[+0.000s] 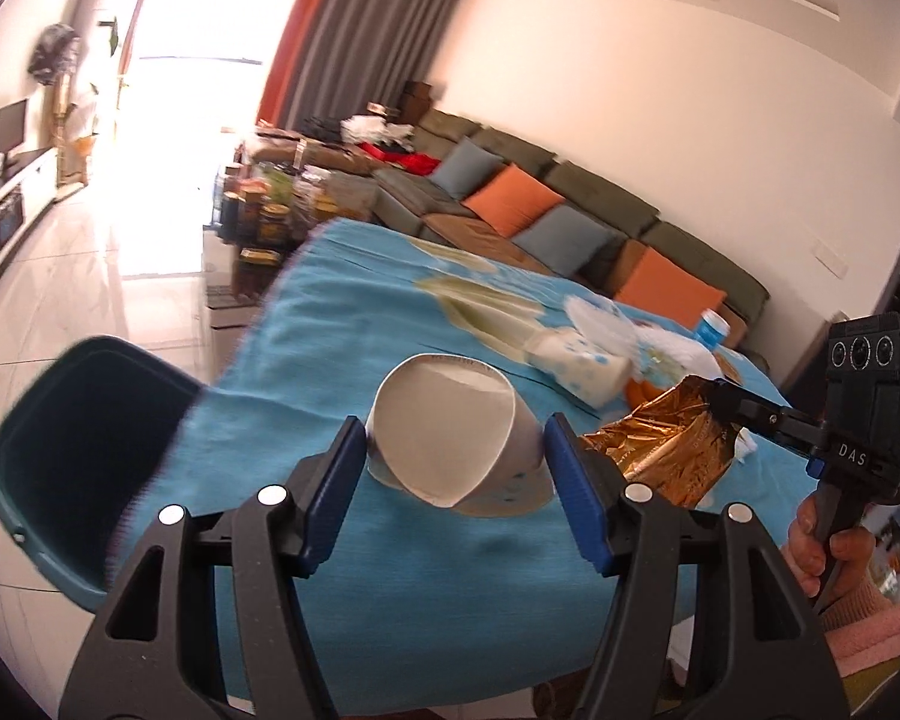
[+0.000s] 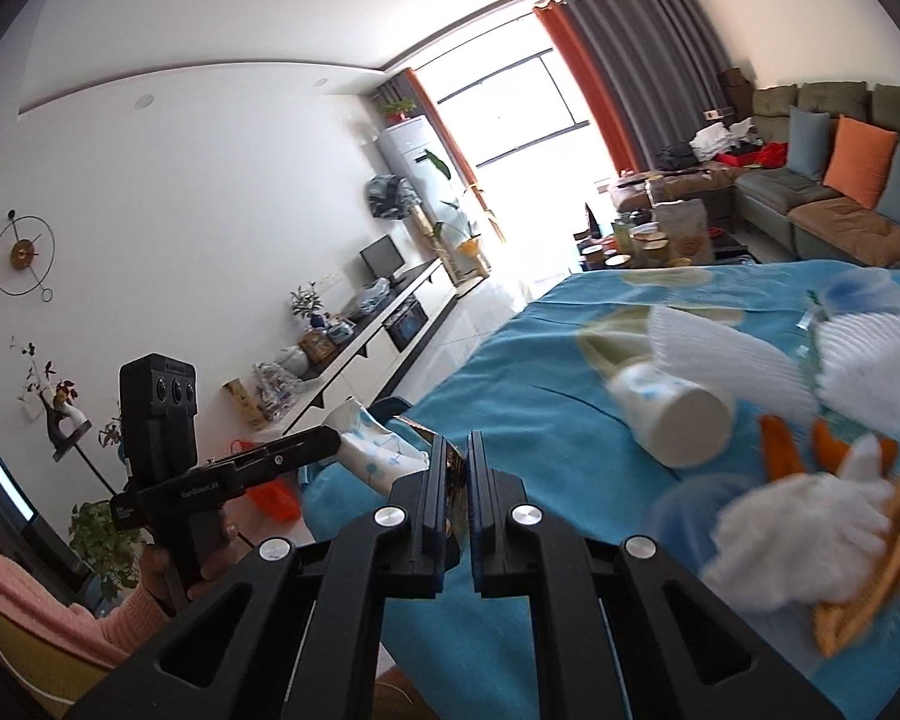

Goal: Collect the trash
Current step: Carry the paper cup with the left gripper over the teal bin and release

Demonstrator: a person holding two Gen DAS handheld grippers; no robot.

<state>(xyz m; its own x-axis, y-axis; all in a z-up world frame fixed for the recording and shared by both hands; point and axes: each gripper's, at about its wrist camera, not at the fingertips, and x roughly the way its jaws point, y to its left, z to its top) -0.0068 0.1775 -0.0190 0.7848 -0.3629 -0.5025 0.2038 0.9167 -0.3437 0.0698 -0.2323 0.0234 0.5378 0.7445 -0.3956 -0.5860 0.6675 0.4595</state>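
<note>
Daylight floods in through the window [image 1: 168,90], blown out to white glare and reflecting off the floor [image 1: 90,276]. Fisheye distortion bends the walls near dark corners. The foreground tissue [image 2: 804,540] is smeared by blur.

Hand-held gripper [image 1: 450,468] clasps paper cup [image 1: 450,438]

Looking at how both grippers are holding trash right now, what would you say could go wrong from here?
1. The left gripper squeezes a paper cup that already looks crushed; it may buckle further and slip out.
2. The right gripper pinches only an edge of the gold foil wrapper; the foil might tear or slide free.
3. The teal bin sits off the edge of the blue tablecloth, so a dropped piece could miss it and land on the floor.
</note>
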